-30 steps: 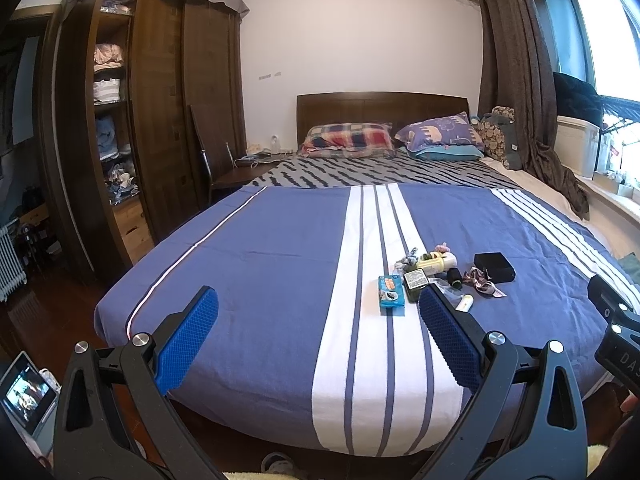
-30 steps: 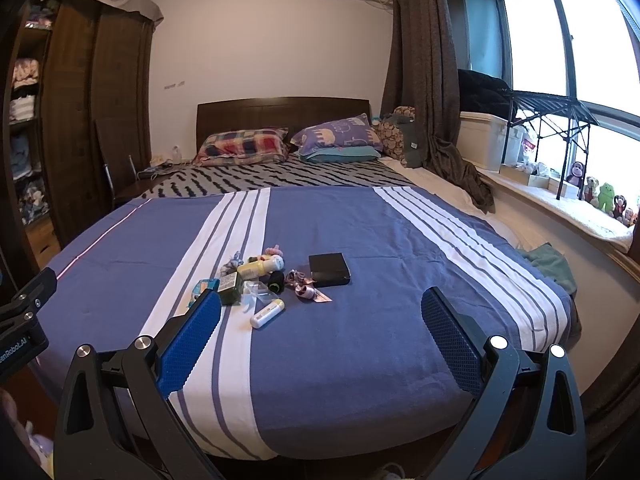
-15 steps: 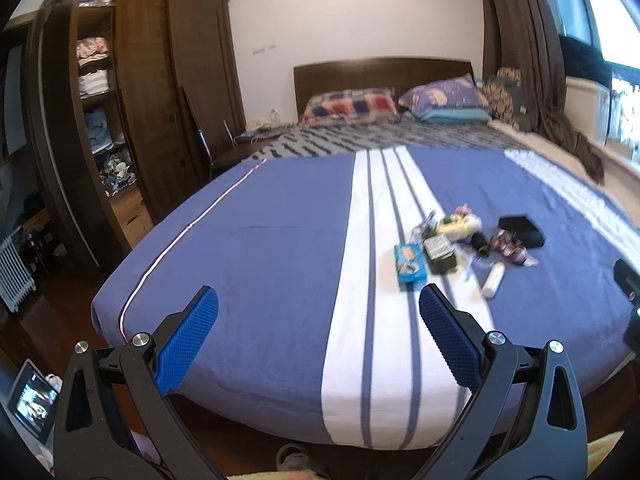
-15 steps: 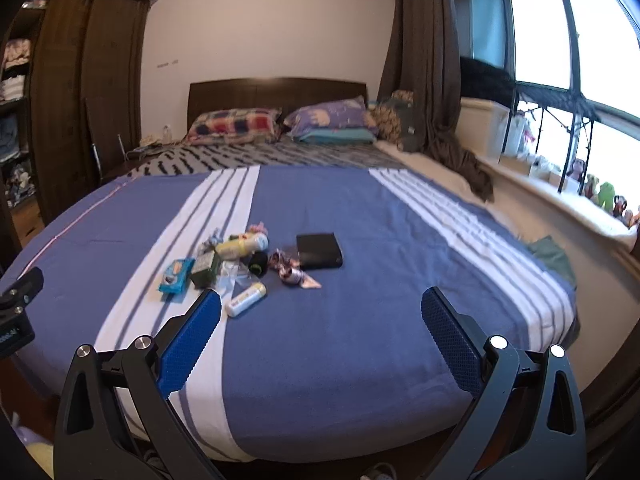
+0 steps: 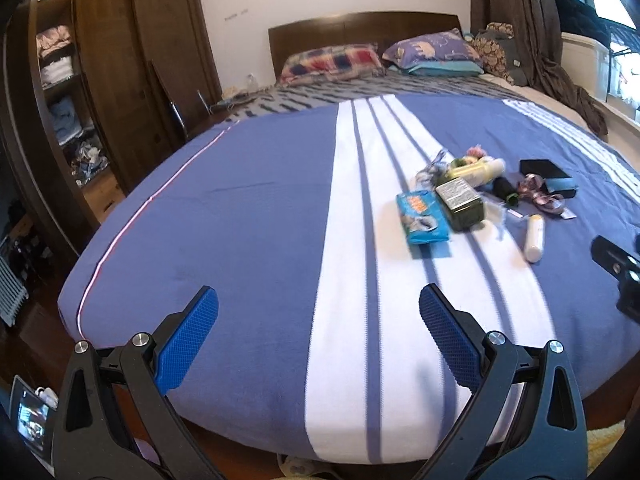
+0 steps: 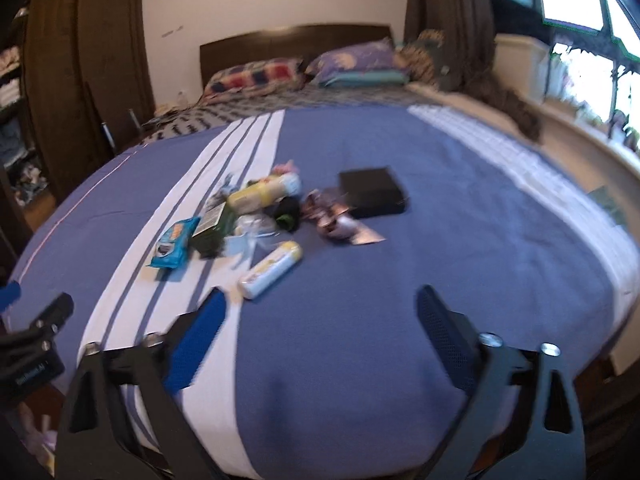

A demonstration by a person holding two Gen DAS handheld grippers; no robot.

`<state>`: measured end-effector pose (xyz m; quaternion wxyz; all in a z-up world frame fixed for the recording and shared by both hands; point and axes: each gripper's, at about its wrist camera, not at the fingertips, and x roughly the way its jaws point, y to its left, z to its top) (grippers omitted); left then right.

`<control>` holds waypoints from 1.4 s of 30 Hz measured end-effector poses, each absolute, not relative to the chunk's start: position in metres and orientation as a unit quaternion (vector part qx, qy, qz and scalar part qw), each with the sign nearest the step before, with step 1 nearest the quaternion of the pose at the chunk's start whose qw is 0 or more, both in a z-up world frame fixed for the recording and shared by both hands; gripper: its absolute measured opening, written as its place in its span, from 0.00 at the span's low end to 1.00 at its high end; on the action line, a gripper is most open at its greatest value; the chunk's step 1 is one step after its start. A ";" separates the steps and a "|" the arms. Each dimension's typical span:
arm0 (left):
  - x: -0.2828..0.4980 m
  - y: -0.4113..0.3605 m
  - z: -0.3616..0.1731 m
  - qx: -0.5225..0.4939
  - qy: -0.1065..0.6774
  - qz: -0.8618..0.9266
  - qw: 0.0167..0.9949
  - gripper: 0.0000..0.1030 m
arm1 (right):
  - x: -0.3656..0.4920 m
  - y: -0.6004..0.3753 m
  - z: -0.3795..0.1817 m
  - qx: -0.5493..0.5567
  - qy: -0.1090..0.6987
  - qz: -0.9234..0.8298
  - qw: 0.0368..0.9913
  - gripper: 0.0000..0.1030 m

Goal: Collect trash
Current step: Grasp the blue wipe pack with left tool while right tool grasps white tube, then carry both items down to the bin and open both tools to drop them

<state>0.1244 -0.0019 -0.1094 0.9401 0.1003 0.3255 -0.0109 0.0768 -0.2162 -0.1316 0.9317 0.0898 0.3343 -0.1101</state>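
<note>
White tube (image 6: 270, 269) lies just beyond gaping right gripper (image 6: 320, 320).

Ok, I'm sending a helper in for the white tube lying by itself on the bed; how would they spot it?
On the blue bedspread, find the trash cluster beside the white stripes. The white tube lies at the cluster's near edge, closest to the foot of the bed. Unlike the blue packet and dark green box, it is a pale cylinder lying apart.

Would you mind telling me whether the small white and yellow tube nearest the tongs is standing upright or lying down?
Lying down: the white and yellow tube rests lengthwise on the bedspread, a little apart from the other litter.
</note>
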 end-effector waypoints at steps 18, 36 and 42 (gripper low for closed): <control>0.178 -0.026 -0.143 0.088 0.355 -0.090 0.926 0.91 | 0.152 -0.199 -0.176 0.072 0.384 -0.097 0.916 0.31; 0.250 -0.079 -0.165 0.070 0.396 -0.156 0.902 0.37 | 0.135 -0.235 -0.180 0.063 0.372 -0.084 0.922 0.20; 0.225 -0.065 -0.155 0.058 0.389 -0.152 0.907 0.36 | 0.115 -0.233 -0.169 0.058 0.364 -0.087 0.926 0.20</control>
